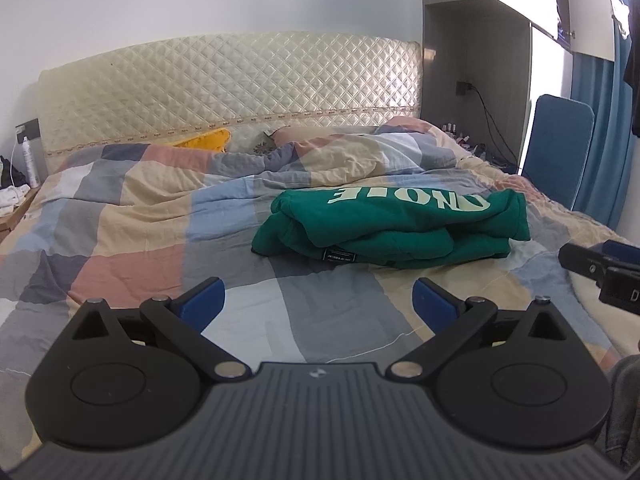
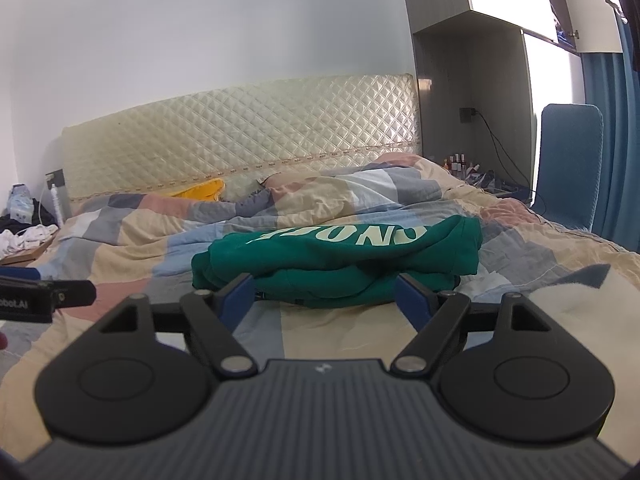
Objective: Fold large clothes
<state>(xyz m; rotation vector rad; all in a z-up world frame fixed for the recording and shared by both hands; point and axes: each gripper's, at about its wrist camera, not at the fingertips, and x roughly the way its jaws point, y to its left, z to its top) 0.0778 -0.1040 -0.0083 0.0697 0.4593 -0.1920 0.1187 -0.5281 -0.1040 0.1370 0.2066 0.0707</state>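
A green sweatshirt (image 1: 394, 226) with pale lettering lies folded into a thick bundle on the checked quilt (image 1: 140, 216) of the bed. In the right wrist view the same sweatshirt (image 2: 340, 260) sits just past the fingertips. My left gripper (image 1: 318, 304) is open, short of the bundle, with only quilt between its blue pads. My right gripper (image 2: 324, 300) is open too, its blue pads (image 2: 240, 298) near the bundle's front edge without touching it. Each gripper shows at the edge of the other's view: the right gripper (image 1: 600, 270) and the left gripper (image 2: 44, 298).
A quilted cream headboard (image 1: 240, 84) stands at the back, with a yellow cushion (image 1: 204, 140) and pillows below it. A blue chair (image 1: 560, 148) and blue curtain (image 1: 600, 128) are at the right. A bedside table (image 1: 16, 208) with clutter is at the left.
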